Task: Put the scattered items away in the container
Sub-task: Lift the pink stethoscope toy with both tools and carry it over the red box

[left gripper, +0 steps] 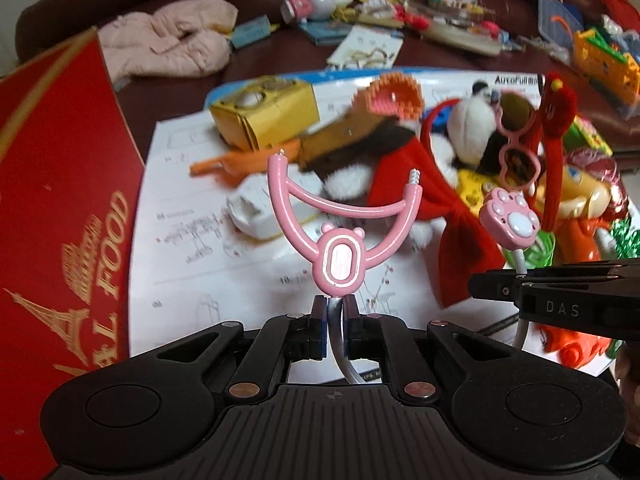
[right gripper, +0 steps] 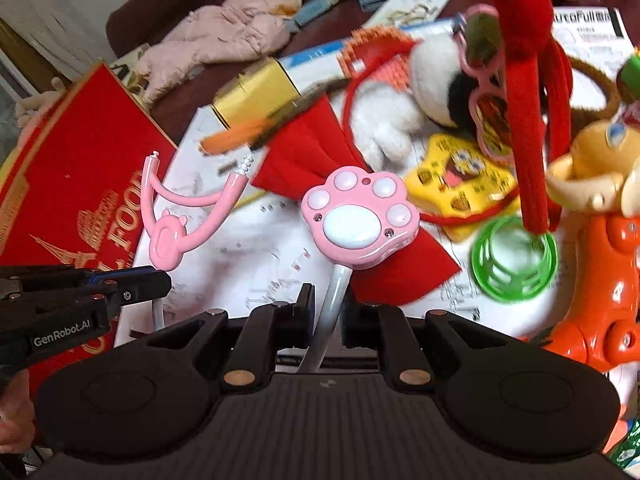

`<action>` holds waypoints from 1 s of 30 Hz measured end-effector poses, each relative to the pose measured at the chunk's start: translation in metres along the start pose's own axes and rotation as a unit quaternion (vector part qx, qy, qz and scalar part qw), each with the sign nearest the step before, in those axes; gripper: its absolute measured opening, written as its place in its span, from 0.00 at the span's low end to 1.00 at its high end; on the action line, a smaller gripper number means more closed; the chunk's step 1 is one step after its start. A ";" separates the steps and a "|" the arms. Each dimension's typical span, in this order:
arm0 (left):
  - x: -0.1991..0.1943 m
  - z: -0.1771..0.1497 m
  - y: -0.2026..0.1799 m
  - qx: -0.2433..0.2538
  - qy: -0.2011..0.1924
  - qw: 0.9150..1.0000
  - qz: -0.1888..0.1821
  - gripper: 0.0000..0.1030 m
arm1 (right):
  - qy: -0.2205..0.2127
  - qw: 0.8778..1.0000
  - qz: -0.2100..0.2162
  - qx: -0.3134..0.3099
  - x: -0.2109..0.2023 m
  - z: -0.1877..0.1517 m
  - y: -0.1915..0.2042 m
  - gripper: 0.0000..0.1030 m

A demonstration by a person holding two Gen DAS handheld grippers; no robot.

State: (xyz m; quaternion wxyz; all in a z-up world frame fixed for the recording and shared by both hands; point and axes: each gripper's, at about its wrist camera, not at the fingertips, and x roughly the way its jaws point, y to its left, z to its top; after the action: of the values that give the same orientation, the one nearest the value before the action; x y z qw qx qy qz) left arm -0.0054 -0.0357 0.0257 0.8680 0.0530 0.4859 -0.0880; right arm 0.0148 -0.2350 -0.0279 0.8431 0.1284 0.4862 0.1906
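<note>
1. the left gripper (left gripper: pixel 335 320) is clamped on the white bendy stalk just below the pink forked holder (left gripper: pixel 338 216); the right gripper (right gripper: pixel 326 312) is closed on the same kind of stalk under the pink paw lamp (right gripper: pixel 360 216). both ends sit in the air above the clutter, beside the red box (left gripper: pixel 60 208).
2. the two stalks look like one flexible piece, though the join is hidden. if the hands drift apart, it could strain or slip from a pad.
3. the paw lamp hangs close to the red plush headband (right gripper: pixel 524 92); a sideways swing could snag it.
4. the fork's thin prongs could catch the red cloth (right gripper: pixel 312 152) if lowered carelessly.
5. the grip on thin, smooth stalk is narrow, so a twist may let it rotate.
</note>
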 end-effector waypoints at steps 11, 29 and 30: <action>-0.038 0.001 0.014 -0.008 -0.029 0.999 0.019 0.01 | -0.032 0.998 0.008 -0.052 -0.020 0.018 0.035 0.14; -0.148 0.003 0.070 -0.071 -0.135 0.985 0.081 0.02 | -0.118 0.975 0.081 -0.170 -0.066 0.061 0.145 0.14; -0.157 0.002 0.078 -0.077 -0.140 0.983 0.088 0.02 | -0.122 0.971 0.093 -0.184 -0.066 0.063 0.159 0.14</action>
State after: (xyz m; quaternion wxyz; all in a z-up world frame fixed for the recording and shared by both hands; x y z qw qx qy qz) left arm -0.0682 0.0565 0.1610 0.9334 0.0161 0.3579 0.0199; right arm 0.0087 -0.1243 0.1183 0.8838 0.0378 0.3224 0.3369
